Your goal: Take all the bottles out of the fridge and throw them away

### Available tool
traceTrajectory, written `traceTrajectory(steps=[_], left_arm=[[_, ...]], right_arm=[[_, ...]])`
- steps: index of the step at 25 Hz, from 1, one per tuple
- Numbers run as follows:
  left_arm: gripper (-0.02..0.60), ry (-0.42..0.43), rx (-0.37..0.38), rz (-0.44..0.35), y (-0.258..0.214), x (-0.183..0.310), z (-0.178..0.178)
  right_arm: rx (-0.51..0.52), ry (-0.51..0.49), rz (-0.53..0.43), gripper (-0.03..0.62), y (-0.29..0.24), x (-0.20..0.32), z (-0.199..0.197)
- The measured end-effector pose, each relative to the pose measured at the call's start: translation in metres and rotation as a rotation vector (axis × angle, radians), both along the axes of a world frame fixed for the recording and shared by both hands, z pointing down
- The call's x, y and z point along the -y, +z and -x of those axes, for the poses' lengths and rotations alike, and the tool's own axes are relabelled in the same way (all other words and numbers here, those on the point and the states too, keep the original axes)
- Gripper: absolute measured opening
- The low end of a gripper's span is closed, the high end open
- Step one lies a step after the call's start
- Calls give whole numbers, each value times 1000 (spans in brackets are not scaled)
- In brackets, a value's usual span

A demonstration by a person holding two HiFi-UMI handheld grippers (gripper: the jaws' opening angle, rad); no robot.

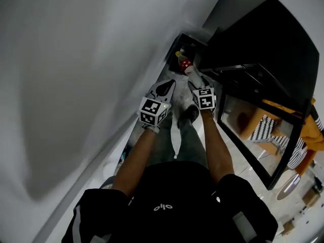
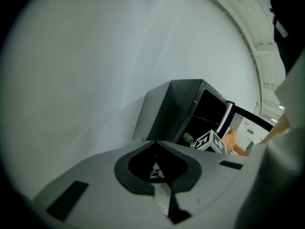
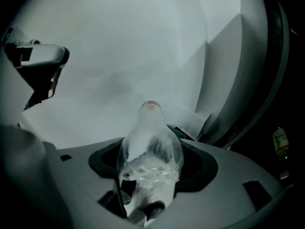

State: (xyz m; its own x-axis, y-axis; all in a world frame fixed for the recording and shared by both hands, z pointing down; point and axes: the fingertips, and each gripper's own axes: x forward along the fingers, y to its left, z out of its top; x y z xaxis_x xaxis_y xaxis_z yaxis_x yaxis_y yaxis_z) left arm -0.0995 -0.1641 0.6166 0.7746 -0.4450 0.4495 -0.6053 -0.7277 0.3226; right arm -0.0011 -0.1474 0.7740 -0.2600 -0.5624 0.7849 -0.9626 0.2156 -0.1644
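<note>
The black fridge (image 2: 167, 109) stands against a white wall (image 2: 90, 56). Its door is swung open to the side away from the wall, and the inside is dark.

The right hand-held gripper (image 3: 152, 145) is outside the fridge, in front of its open side. Its jaws are clamped on a clear plastic bottle (image 3: 148, 128). The bottle sits lengthwise between the pads, with its reddish cap (image 3: 151, 104) pointing away from the camera towards the wall beside the fridge. The body looks crumpled and frosted, and the jaws stand apart by the bottle's width.

The left hand-held gripper (image 2: 156, 143) is also in front of the fridge, on the wall side of the right one. Its jaws are pressed together with nothing between them. From its own view it looks towards the open fridge, and the right gripper's marker cube (image 2: 210, 141) shows just before the opening.

A second bottle (image 2: 189, 138) with a pale label is on a low level inside the fridge. The right gripper view shows it in the dark at the far right edge.

In the head view, both forearms (image 1: 216, 146) reach forward and down from a dark top, side by side and close together.
</note>
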Motion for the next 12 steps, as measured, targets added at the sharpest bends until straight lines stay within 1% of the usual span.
traceTrajectory(steps=[4,8,10,12], left_arm=[[6,10,-5,50,61,11,-15],[6,39,27,99,124,18,-10],[6,55,34,112,152,21,-16],[6,62,33,125,174,22,-23]], right_arm=[[-7,38,32,307,60,5,-21],[11,79,68,308,123,1,-16],[16,91,74,308,152,2,-19],[14,82,85,308,175,1,-21]])
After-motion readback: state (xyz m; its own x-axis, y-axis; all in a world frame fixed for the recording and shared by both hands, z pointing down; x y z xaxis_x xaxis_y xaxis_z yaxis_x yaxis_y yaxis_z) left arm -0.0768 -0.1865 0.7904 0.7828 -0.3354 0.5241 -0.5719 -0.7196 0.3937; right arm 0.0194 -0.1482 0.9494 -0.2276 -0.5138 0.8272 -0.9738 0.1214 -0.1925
